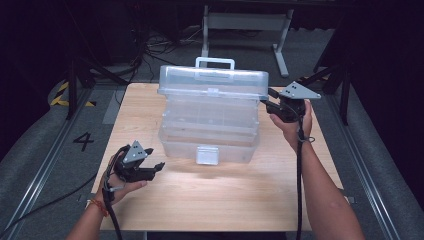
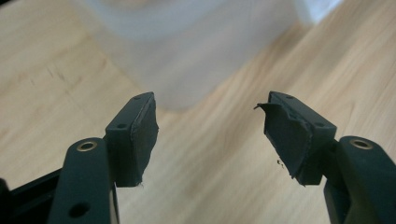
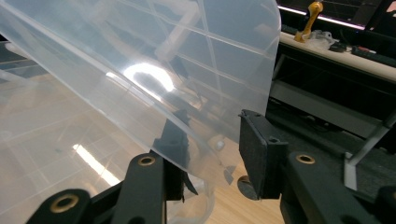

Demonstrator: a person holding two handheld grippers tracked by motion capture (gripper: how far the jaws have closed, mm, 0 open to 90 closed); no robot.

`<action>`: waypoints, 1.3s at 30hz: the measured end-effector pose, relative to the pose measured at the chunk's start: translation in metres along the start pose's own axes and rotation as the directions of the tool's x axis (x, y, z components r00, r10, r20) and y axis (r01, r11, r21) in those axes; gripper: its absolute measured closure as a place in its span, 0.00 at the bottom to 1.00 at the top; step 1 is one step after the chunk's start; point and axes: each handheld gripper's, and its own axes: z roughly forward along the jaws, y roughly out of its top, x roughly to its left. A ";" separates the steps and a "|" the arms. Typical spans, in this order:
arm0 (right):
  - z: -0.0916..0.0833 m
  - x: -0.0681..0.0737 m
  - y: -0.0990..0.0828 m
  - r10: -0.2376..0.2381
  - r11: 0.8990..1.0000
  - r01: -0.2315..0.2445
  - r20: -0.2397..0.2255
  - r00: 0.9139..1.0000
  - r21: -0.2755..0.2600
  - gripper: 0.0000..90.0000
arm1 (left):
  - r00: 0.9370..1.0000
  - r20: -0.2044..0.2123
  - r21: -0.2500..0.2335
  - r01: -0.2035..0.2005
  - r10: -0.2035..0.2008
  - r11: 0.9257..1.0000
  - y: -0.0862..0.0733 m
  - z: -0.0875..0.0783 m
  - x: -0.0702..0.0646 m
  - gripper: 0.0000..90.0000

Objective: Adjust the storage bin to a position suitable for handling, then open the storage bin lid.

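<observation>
A clear plastic toolbox (image 1: 210, 130) stands on the wooden table (image 1: 225, 200), its lid (image 1: 212, 82) raised and a white latch (image 1: 207, 155) on its front. My right gripper (image 1: 267, 99) is at the lid's right edge. In the right gripper view the lid (image 3: 140, 70) passes between the jaws of the right gripper (image 3: 210, 144). One jaw shows through the plastic, and the other pad (image 3: 252, 149) stands slightly off the edge. My left gripper (image 1: 159, 167) hovers low over the table by the box's front left corner. Its jaws are open in the left gripper view (image 2: 210, 130), with nothing between them.
The box's white carry handle (image 1: 215, 62) sticks up at the back. A white desk frame (image 1: 245, 22) and cables lie on the floor behind the table. Bare table stretches in front of the box. A bench with a gold object (image 3: 312, 14) shows beyond the lid.
</observation>
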 end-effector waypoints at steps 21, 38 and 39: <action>0.014 -0.012 0.013 0.029 1.000 -0.029 0.032 0.999 -0.007 0.74 | 0.993 0.025 0.092 0.116 -0.119 0.989 -0.057 0.009 0.006 0.29; 0.020 -0.016 0.021 0.033 0.999 -0.033 0.055 0.998 -0.007 0.76 | 0.992 0.044 0.082 0.112 -0.116 0.990 -0.056 0.012 0.005 0.26; 0.020 -0.016 0.021 0.033 0.999 -0.033 0.055 0.998 -0.007 0.76 | 0.992 0.044 0.082 0.112 -0.116 0.990 -0.056 0.012 0.005 0.26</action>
